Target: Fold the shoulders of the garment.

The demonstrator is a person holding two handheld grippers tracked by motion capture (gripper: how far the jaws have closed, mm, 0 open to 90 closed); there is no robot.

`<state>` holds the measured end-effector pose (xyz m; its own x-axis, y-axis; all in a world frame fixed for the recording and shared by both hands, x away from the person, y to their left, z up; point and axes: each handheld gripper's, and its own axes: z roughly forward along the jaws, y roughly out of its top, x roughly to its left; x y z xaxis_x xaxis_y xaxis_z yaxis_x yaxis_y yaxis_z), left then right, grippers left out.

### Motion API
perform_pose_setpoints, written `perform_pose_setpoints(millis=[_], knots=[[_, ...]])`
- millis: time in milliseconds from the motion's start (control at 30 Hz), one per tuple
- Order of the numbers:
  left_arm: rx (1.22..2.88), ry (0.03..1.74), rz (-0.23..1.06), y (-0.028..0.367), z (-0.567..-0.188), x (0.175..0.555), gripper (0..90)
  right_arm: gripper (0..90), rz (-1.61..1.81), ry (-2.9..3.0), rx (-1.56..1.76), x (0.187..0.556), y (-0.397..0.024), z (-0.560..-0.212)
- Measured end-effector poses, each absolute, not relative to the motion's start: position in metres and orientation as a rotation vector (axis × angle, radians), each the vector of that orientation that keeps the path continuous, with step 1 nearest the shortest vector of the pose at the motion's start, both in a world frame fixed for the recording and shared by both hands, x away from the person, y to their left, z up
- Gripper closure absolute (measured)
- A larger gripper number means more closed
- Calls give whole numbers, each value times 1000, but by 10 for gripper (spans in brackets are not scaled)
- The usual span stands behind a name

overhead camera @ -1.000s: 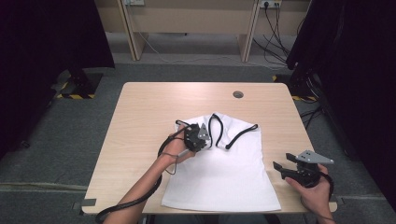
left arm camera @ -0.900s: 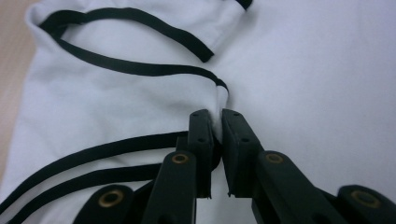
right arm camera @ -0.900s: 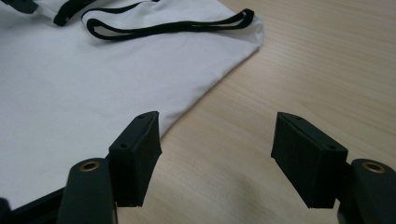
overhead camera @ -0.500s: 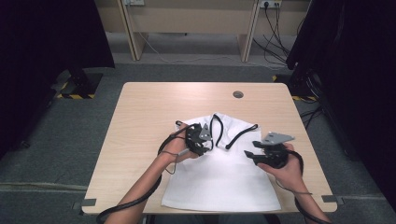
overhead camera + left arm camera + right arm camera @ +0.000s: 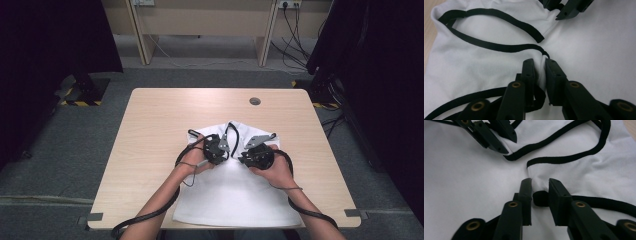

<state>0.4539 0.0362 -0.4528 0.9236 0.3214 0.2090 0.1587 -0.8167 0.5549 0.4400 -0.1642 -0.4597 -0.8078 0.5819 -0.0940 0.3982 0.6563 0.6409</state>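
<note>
Lying on the near half of the wooden table (image 5: 150,130), a white garment (image 5: 235,200) with black trim (image 5: 499,46) spreads from the table's near edge up to about its middle, where the trimmed straps bunch together.

At the left, the person's left hand (image 5: 192,162) brings the left gripper (image 5: 220,147) onto the far part of the garment, just left of the centre. In the left gripper view its two black jaws stand close together with a fold of white cloth and a bit of black trim pinched between the pads; they have just been closing after a brief opening, and the cloth sits gathered in the narrow gap.

Just to the right, almost touching it, the right gripper (image 5: 246,156) sits in the right hand (image 5: 275,167), its grey three-cornered plate (image 5: 260,139) on top. In the right gripper view its jaws have just been closing and now clamp a ridge of white fabric, with the end of a black strap (image 5: 540,198) between them near their base.

Each gripper's tips appear in the far part of the other's view. Black cables (image 5: 150,215) trail back along both forearms toward the near edge.
</note>
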Motion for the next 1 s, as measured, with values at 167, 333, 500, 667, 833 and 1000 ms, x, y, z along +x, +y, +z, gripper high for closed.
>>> perform_pose_setpoints(millis=[167,333,500,667,833,1000], knots=[[2496,387,413,36,-454,455,857,852,896,2591,796,441,-165,-459],[2451,425,418,41,-448,452,858,859,969,2562,829,437,-177,-448],[2438,407,456,41,-435,448,857,859,988,2543,778,426,-190,-427],[2477,343,448,30,-431,439,856,859,959,2576,743,418,-193,-427],[2529,296,431,24,-436,432,852,858,963,2602,746,412,-188,-441],[2564,280,373,25,-443,433,808,850,962,2614,737,413,-182,-450]])
